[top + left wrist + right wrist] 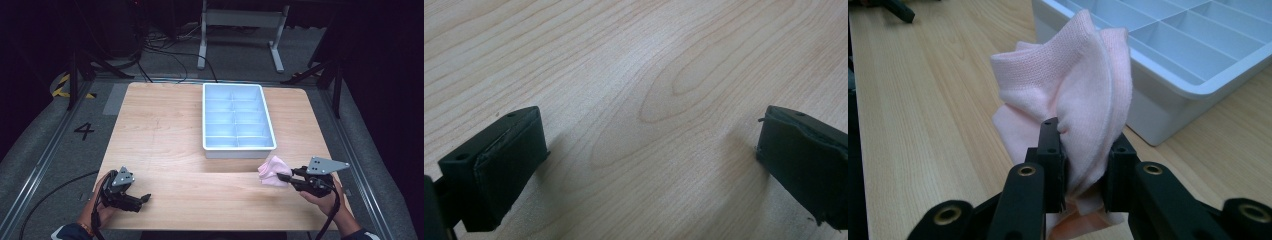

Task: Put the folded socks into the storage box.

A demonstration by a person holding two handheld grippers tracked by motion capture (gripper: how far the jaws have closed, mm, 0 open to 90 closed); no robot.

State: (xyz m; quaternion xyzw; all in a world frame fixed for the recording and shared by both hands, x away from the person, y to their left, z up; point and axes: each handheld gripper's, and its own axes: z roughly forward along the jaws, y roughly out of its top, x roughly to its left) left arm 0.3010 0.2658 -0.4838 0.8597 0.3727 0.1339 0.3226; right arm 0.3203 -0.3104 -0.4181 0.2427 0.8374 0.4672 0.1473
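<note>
A wooden table (165, 130) on grey floor, cables (165, 52) and a white frame (240, 20) behind

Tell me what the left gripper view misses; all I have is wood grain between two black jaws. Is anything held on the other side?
Observer: Yes. The right gripper is shut on a pink cloth.
Operator: Anything else on the table?
Observer: A light blue divided tray sits at the middle of the far half, its compartments bare.
Operator: How close is the cloth to it?
Observer: Just off the tray's near right corner, outside it.
</note>
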